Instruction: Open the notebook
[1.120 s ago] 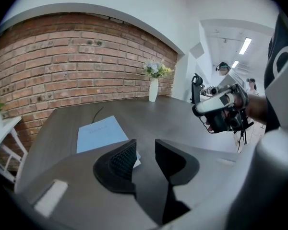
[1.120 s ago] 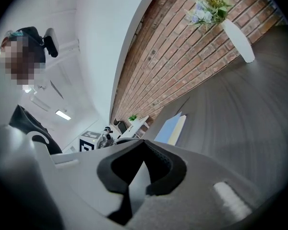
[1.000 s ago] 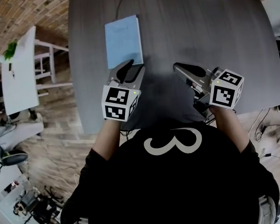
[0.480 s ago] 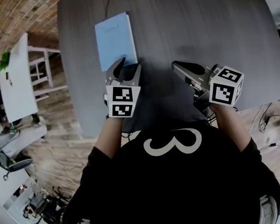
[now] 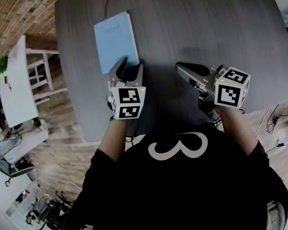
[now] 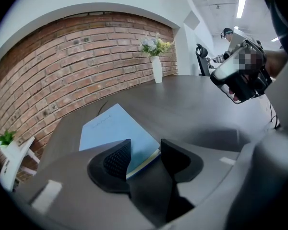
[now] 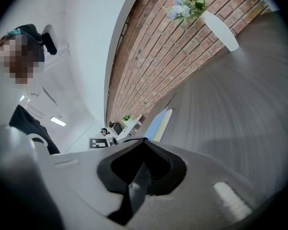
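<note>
- Blue notebook (image 5: 115,40) lies closed and flat on the grey table (image 5: 206,23), in its far left part, with the long side pointing away from the person.
- Its near right corner is the part closest to the person. On this corner the pale page edges show under the cover.
- Left gripper (image 5: 129,67) is at that corner and points downward to it. In the left gripper view the corner sits between the two jaws, one jaw on each side of it.
- Its jaws stand wide apart; they have just been opening wide and then came a little closer. The pads do not squeeze the notebook, and the cover is not lifted.
- Right gripper (image 5: 182,67) is over the bare table, to the right of the notebook and well apart from it. It points more level than the left one.
- Its jaws are together, tips meeting, with nothing between them.
- Thin dark cable (image 5: 108,1) runs on the table beyond the far edge of the notebook.
- White vase (image 6: 156,68) with flowers stands far back on the table, before a brick wall (image 6: 62,66).
</note>
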A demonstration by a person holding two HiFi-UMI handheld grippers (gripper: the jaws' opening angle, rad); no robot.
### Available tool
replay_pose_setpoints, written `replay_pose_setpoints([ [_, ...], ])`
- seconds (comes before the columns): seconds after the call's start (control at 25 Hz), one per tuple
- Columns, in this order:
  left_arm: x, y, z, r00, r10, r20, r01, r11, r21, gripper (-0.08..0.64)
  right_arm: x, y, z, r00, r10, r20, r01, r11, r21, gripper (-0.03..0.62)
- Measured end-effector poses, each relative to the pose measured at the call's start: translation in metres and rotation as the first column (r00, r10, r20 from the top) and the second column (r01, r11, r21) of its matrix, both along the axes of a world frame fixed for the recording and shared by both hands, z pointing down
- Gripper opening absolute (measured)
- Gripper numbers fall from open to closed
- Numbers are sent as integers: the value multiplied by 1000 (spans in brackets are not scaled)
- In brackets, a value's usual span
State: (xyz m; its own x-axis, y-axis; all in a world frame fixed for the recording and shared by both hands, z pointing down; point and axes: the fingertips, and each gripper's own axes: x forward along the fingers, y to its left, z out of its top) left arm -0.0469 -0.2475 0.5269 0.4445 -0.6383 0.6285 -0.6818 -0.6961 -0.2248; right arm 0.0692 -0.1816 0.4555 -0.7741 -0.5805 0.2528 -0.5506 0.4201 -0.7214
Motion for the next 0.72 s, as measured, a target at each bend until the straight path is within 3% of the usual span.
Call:
replay_pose_setpoints([
  [0.72, -4, -2, -7, 1000, -22, -12, 22, 1000, -3, 192, -4, 2, -6, 1000, 15, 4, -15, 1000, 13, 2],
])
